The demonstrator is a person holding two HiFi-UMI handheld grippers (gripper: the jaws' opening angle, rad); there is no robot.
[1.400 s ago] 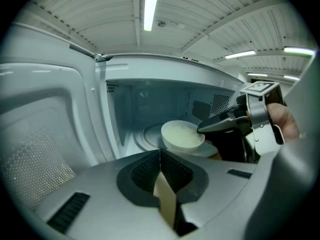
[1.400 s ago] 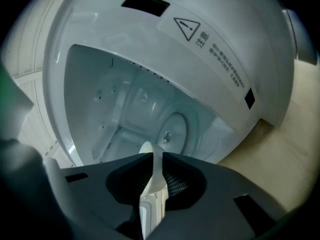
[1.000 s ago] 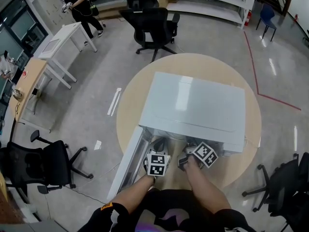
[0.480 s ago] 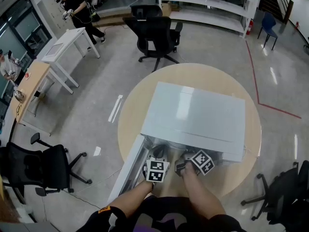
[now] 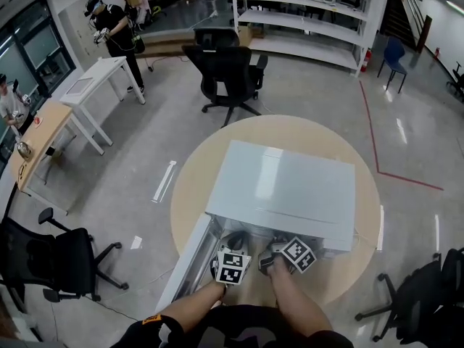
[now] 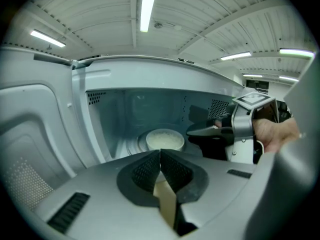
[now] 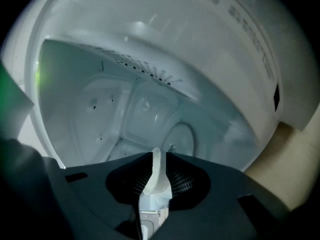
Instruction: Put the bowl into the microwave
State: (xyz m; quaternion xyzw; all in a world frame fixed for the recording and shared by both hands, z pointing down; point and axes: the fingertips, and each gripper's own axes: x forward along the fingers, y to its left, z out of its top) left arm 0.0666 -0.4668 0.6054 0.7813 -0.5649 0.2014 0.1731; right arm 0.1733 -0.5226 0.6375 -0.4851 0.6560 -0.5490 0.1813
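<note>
Bowl was mid-floor inside the open microwave.
Right gripper pinched the bowl's rim; left gripper, jaws together and empty, hung at the cavity's front edge.

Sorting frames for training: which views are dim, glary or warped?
Head view: evenly lit, a glare streak atop the microwave, shelves skewed by the lens. Left gripper view: fisheye, black corners, ceiling lamps blown out, bowl readable. Right gripper view: dim, bluish, tilted, a green smear at the left edge.

Grey floor, office chairs, seemingly shelving
</note>
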